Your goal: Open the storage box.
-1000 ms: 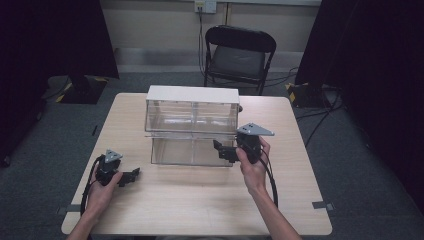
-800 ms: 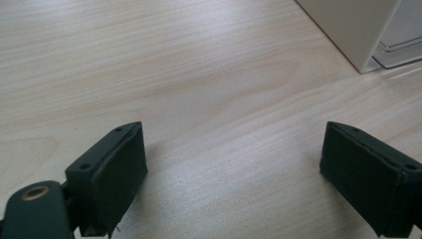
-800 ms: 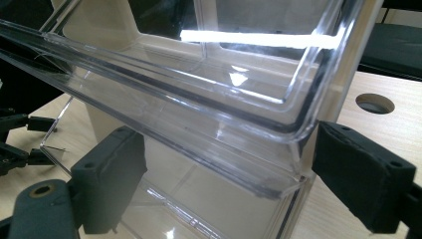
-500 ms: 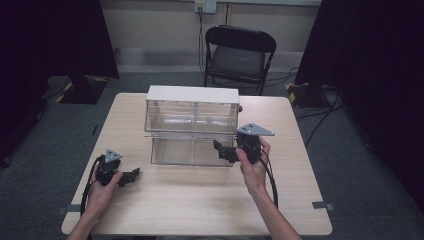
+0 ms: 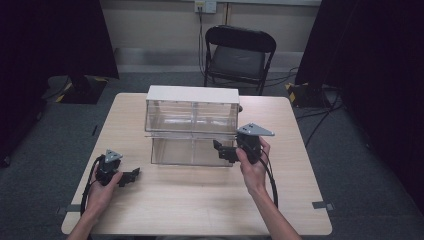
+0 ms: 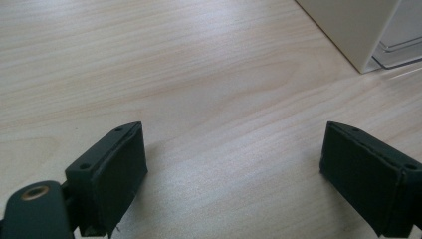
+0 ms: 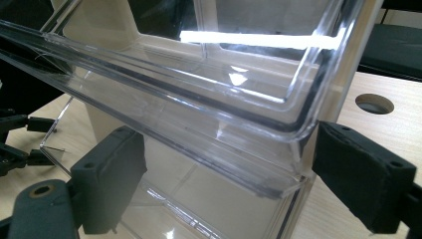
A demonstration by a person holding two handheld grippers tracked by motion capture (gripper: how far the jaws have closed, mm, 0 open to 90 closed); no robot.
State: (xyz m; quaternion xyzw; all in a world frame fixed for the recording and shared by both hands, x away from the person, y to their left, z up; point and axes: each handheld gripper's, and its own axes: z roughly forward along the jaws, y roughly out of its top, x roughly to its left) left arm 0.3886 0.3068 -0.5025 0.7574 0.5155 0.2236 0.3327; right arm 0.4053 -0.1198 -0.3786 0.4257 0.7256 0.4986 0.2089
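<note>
Your right hand-held gripper (image 5: pixel 222 150), jaws wide, straddles the clear drawer (image 7: pixel 209 124) front, ready to grip; left hand-held gripper (image 5: pixel 131 176) rests wide on the desk (image 5: pixel 200 200), clear of the work.

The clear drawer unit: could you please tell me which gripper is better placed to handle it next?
Right. The right gripper is open at the drawer unit, while the left gripper sits open over bare table.
</note>
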